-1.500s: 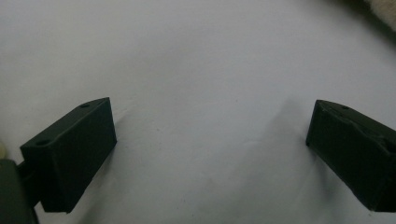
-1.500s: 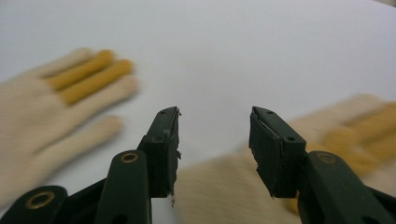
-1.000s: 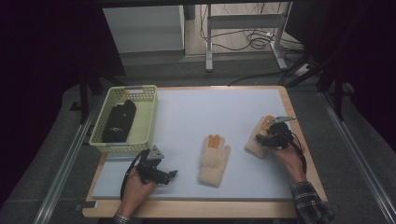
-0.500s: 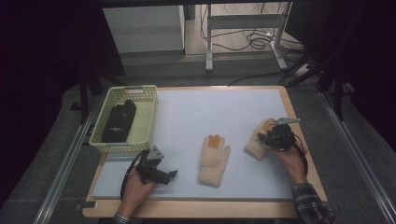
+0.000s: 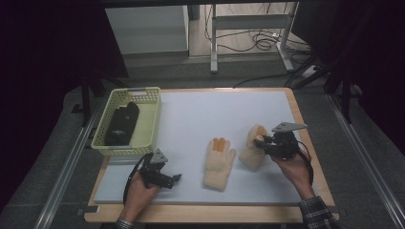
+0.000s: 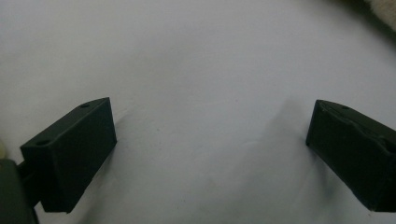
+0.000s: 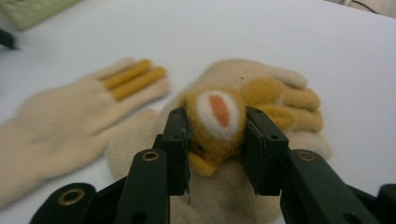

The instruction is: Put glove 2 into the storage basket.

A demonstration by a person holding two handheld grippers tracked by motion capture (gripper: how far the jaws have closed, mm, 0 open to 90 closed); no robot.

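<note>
I have the right hand-held gripper [image 7: 216, 140] clamped on the fluffy yellow patch of the right glove [image 5: 252, 145] – lifting it off the desk [image 5: 191, 119] toward its mate [image 5: 218, 162] – while the left hand-held gripper [image 5: 175, 178] rests near-left, jaws apart and empty, out of the way.

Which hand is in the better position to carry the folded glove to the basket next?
Right. The right gripper is shut on the folded glove. The left gripper rests open on the table, nearer the basket, holding nothing.
</note>
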